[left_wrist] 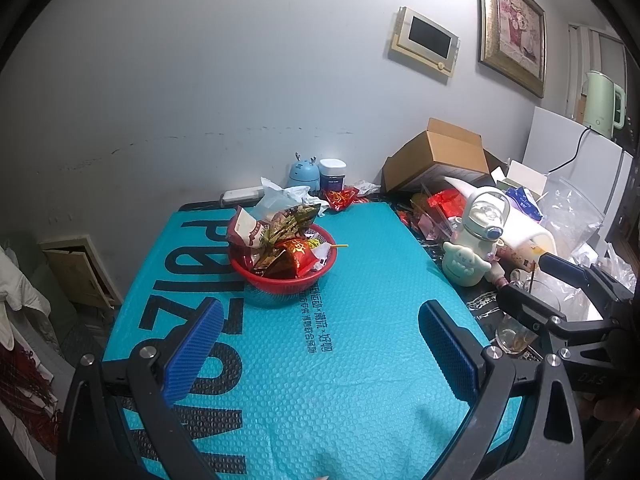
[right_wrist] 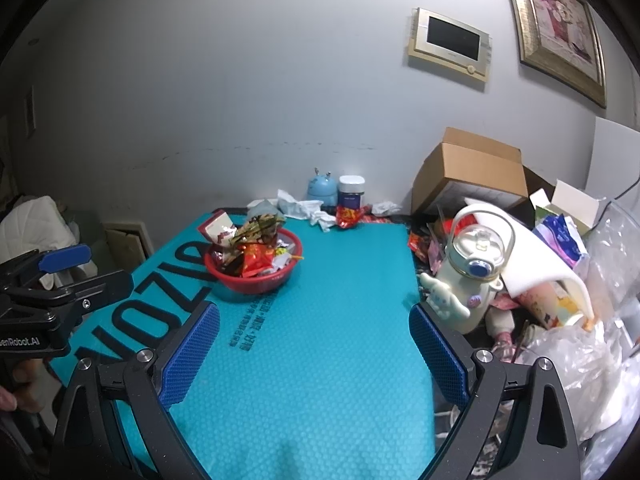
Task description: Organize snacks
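Two released grippers, my left (left_wrist: pixel 320 344) and right (right_wrist: pixel 316 356), hover over a teal mat (left_wrist: pixel 360 360) on a cluttered tabletop (left_wrist: pixel 486 308); red basket (left_wrist: pixel 280 280) sits near the grey wall (left_wrist: pixel 200 80).

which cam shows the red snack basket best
The left wrist view: the red basket sits nearer and larger there, close to centre, with its packets and the stick over its rim easy to make out. The right wrist view shows the same basket smaller and off to the left, its contents harder to tell apart.
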`<state>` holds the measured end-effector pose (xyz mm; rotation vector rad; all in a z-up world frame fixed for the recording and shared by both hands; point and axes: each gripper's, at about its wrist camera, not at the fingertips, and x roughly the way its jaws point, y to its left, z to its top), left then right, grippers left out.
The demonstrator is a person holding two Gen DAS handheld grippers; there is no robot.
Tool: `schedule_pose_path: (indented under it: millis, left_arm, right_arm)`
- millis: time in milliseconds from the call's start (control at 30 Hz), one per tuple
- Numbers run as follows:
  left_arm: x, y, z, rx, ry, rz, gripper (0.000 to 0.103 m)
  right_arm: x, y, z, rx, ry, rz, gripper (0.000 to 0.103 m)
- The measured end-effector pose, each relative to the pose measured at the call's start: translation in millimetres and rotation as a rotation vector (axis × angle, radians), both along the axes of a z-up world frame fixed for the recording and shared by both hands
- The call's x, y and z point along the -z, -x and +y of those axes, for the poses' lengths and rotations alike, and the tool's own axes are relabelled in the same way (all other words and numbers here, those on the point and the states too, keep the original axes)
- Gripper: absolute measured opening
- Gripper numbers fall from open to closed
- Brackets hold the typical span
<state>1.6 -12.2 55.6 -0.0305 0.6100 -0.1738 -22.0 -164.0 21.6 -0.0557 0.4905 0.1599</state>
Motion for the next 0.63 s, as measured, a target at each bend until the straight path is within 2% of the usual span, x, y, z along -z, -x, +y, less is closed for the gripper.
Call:
schedule_pose_path:
  millis: [633]
  left_arm:
    - [5, -8, 3, -0.019, -0.004, 0.001, 0.099]
  right_arm:
    - [5, -10, 1, -0.001, -0.002, 0.028, 0.097]
